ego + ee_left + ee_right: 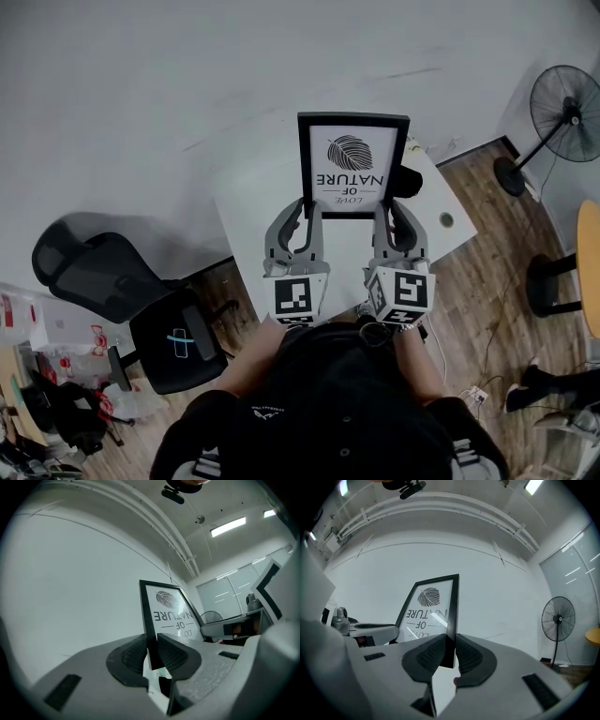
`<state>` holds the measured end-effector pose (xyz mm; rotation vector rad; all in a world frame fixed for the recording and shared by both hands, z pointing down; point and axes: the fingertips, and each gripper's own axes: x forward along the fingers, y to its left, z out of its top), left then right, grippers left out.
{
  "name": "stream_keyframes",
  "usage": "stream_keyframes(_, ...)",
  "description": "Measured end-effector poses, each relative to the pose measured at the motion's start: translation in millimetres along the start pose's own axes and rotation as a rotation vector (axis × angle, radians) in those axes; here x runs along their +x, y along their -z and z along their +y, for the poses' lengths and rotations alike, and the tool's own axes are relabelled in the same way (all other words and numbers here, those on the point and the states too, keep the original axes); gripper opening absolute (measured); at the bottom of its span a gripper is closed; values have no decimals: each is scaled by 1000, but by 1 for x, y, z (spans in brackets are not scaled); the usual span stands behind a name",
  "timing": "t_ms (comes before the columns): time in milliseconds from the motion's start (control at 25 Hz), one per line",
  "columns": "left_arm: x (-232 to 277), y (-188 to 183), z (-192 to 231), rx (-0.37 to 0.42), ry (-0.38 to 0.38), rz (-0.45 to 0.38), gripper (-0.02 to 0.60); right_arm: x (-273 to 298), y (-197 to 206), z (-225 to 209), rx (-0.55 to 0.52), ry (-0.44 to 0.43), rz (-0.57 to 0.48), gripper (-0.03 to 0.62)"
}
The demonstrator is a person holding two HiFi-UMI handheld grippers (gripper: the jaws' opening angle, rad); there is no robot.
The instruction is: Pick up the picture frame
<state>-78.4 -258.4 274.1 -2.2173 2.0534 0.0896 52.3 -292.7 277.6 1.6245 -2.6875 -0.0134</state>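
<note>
The black-edged rectangular picture frame with a leaf print (352,164) stands upright ahead of both tongs. Left tongs (152,648) pinch its left edge and right tongs (449,649) its right edge. The grasp looks made, so the next move is likely an even lift off the white surface (246,202).

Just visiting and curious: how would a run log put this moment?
picture frame: held upright, print upside down | left hand-held gripper: shut on its left edge | right hand-held gripper: shut on its right edge

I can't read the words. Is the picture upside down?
Upside down: in both gripper views the picture frame shows its letters flipped, with NATURE above LOVE.
</note>
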Motion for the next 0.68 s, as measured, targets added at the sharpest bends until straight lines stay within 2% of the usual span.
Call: stream_keyframes(680, 10, 14, 1, 2, 11, 27, 74, 10, 12, -4, 8, 14, 21, 66)
